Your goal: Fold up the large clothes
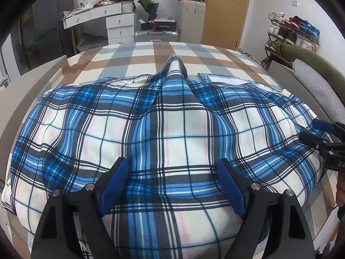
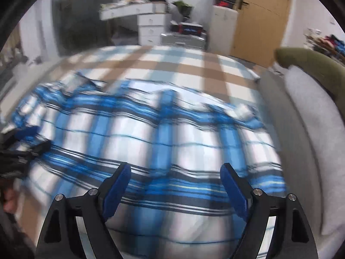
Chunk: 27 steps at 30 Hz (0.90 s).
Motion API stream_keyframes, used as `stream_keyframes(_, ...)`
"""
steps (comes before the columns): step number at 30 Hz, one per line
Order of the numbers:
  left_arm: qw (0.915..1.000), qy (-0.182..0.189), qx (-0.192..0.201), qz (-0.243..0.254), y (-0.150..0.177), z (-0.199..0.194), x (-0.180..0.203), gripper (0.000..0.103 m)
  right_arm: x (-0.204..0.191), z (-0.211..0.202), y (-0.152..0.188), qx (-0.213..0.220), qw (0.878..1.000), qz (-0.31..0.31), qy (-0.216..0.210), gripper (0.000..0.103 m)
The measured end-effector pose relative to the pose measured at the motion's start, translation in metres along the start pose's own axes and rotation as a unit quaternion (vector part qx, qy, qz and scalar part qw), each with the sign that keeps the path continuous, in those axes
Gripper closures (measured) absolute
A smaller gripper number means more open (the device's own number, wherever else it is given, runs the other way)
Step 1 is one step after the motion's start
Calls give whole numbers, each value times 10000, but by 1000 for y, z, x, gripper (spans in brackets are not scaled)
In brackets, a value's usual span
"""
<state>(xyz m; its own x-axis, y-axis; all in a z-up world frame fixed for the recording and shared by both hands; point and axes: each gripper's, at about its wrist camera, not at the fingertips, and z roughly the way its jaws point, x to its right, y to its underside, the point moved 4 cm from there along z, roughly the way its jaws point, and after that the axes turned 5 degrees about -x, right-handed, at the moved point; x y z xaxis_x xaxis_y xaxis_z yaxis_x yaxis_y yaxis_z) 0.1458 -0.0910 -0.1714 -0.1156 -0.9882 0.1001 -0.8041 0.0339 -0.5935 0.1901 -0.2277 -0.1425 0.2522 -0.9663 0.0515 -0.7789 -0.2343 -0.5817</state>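
One big bed [image 1: 151,54] with a brown, grey and white checked sheet fills most of what I see, and the blue plaid cloth [image 1: 168,125] lies spread across the near part of it. It is a large piece, wide from side to side, with puffy humps and a long ridge running up the middle toward the far side. A white underside with a stitched edge shows at the far edge.

I think it will feel soft and floppy, not heavy but bulky (it looks thick, like fleece). It will sag and bunch if I lift it by the middle. I judge the best places to hold are two corners or two spots along one edge, one for each hand, so it hangs flat.

My left gripper [image 1: 172,172] hangs just over the cloth with its jaws wide apart and nothing pinched between them. My right gripper [image 2: 175,179] is the same, jaws wide apart over the cloth, holding nothing. Its view is blurry, so I cannot see small folds there.

Each gripper shows at the side of the other one's view, near the cloth's edge.
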Motion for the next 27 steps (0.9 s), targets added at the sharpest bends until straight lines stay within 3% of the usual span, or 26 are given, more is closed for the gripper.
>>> stream_keyframes(4,10000,-8,-11,10,0,1,-1,22,-45,3,-6,70,9976,-533,-431,18)
stream_keyframes(8,10000,-3,-21,17,0,1,-1,22,-61,27,5,-185,9957,-846,-341,18)
stream_keyframes(12,10000,-2,-19,22,0,1,-1,21,-40,21,8,-140,9970,-679,-350,18)
stream_keyframes(14,10000,10,-18,25,0,1,0,21,-16,21,11,-145,9983,-558,112,18)
stream_keyframes(19,10000,26,-10,19,-1,1,-1,21,36,17,20,-219,9985,84,499,18)
stream_keyframes(27,10000,29,-7,20,-1,1,-1,21,41,9,18,-207,9976,341,563,17)
